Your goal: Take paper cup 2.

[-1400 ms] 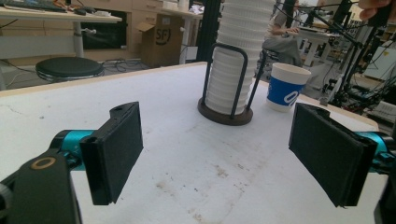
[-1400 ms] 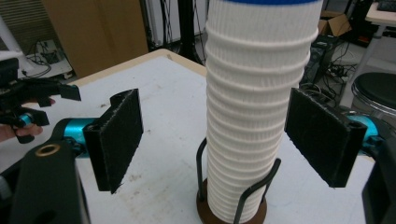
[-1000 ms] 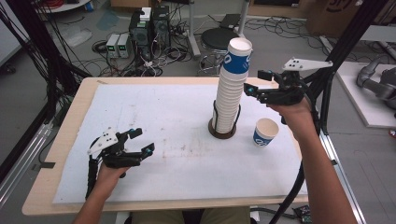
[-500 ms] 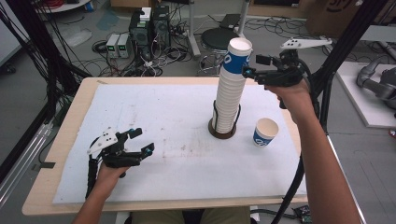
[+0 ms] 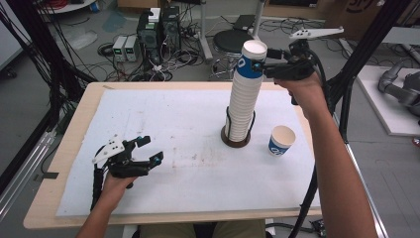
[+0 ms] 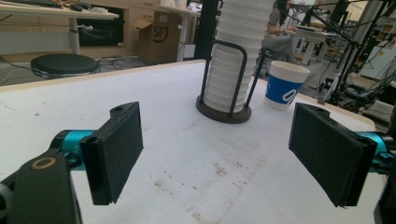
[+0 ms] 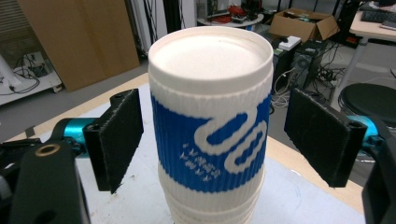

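Observation:
A tall stack of white ribbed paper cups stands bottoms-up in a dark wire holder at the table's right middle. The top cup has a blue band. My right gripper is level with that top cup, open, one jaw on each side with a gap at both pads. My left gripper rests low at the front left, open and with nothing in it. In the left gripper view its jaws frame the holder farther off.
A single blue-and-white cup stands mouth-up to the right of the holder, seen also in the left gripper view. White sheet covers the wooden table. A stool, computers and cables lie on the floor beyond the far edge.
My right gripper has risen and moved left, from beside the stack's upper part to around the top cup. The left gripper has stayed put.

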